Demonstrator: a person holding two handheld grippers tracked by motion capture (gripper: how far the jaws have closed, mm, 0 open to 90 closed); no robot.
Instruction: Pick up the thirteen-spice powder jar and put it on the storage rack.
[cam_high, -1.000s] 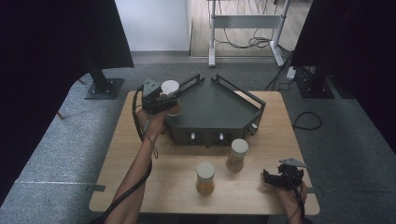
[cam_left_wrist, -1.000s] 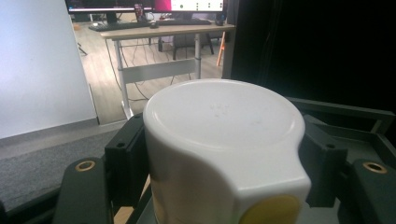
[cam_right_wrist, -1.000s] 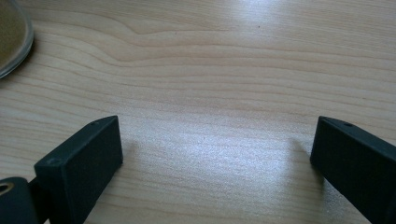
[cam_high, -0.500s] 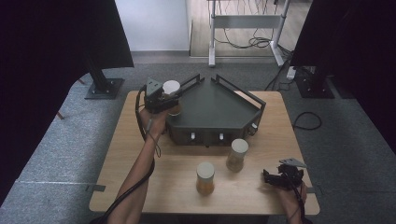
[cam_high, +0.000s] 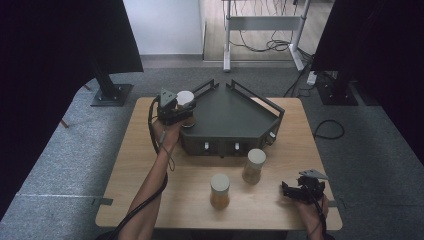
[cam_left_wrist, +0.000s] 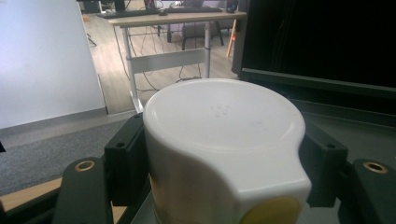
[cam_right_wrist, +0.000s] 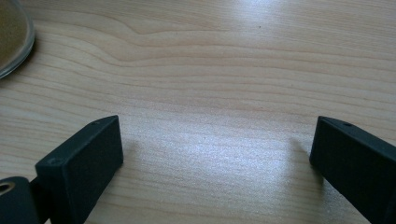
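I am clamping my left gripper (cam_high: 176, 111) on the white-lidded jar of amber contents (cam_high: 186, 102), holding it over the dark angular tray's (cam_high: 235, 107) left corner, probably to set it inside. My right gripper (cam_high: 300, 190), jaws apart, is idling on the pale wooden table (cam_high: 150, 200).

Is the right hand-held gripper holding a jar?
No, the right hand-held gripper stands open over the bare light wooden table, nothing between its jaws.

No readable text, label, brand or number appears on anything.
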